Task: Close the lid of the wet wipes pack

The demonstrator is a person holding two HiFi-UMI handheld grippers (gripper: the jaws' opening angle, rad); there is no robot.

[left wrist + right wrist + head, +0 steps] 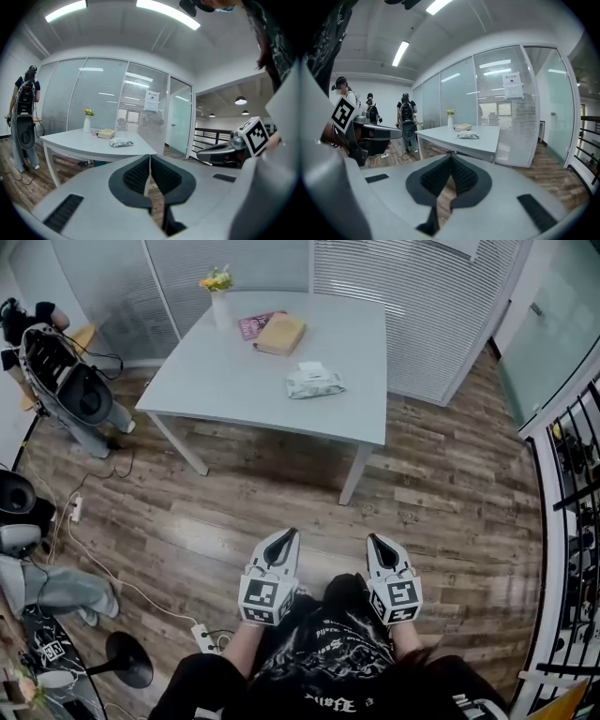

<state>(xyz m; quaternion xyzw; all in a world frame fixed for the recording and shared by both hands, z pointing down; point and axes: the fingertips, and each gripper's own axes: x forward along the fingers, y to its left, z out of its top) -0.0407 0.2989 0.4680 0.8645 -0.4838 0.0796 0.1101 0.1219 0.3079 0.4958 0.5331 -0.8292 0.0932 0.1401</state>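
Note:
The wet wipes pack [314,381] lies on the grey table [234,381], right of its middle, with its white lid flap standing up. The same pack [121,142] shows small in the left gripper view, and the pack [468,136] in the right gripper view. Both grippers are held low in front of the person, over the wooden floor and well short of the table. My left gripper [284,536] is shut with nothing between its jaws. My right gripper [375,541] is shut and empty too. In their own views, the left gripper [149,157] and the right gripper [451,156] point toward the table.
A vase with flowers [218,298], a tan box [281,333] and a pink booklet [253,324] sit at the table's far side. A power strip [205,638] and cables lie on the floor at left. A black railing [574,521] runs at right. People stand by the left wall [406,122].

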